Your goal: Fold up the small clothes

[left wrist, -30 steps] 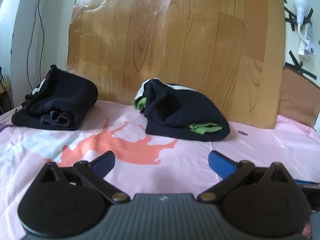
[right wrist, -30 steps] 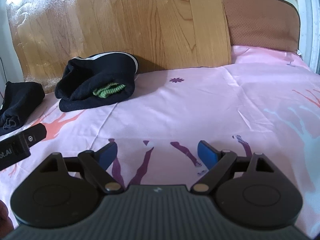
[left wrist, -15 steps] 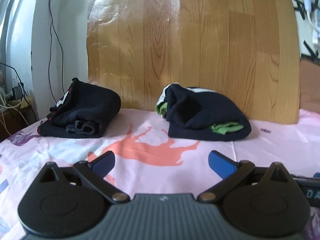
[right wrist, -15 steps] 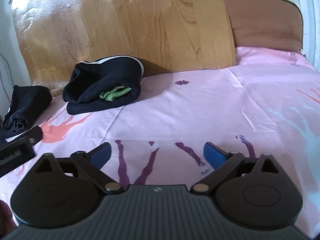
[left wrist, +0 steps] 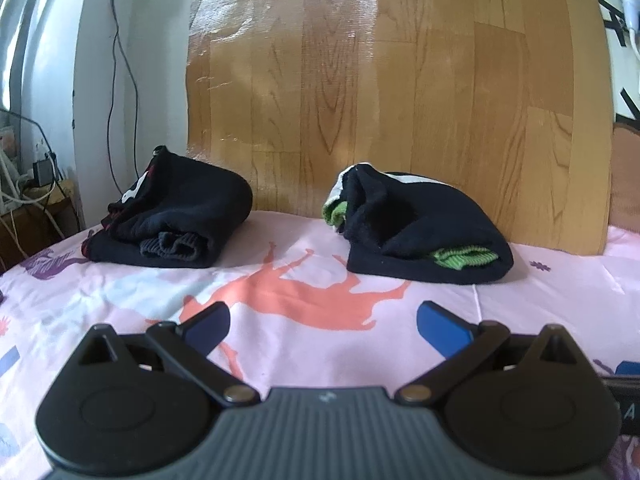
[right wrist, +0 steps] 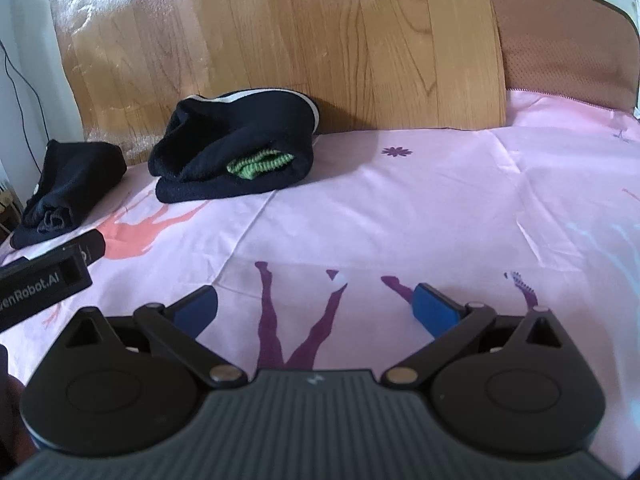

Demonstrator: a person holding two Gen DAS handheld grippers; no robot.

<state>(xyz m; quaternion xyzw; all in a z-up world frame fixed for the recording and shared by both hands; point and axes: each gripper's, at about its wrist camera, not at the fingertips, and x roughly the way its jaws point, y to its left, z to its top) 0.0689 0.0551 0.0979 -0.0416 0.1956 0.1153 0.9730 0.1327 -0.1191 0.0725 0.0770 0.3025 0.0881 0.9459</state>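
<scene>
The left wrist view looks low across the pink sheet (left wrist: 304,344) at two folded dark bundles side by side against the wooden board (left wrist: 400,100): the black garment with red trim (left wrist: 176,216) on the left and the black garment with green cuffs (left wrist: 420,232) on the right, a strip of bare sheet between them. Only this view shows the cables (left wrist: 120,60) and plug clutter by the white wall beyond the sheet's left edge. The right wrist view sees the same bundles from farther right, and alone shows the brown cushion (right wrist: 560,48) in the far right corner and the wide stretch of open sheet between it and the green-cuffed bundle (right wrist: 236,152); the red-trimmed bundle (right wrist: 68,188) sits near the left rim.

Each bundle lies with its long axis roughly along the board, rolled cuffs facing the cameras.

The left gripper (left wrist: 323,322) hovers over the sheet, blue fingers spread wide, nothing between them. The right gripper (right wrist: 316,306) is likewise spread wide and empty, well short of the clothes
</scene>
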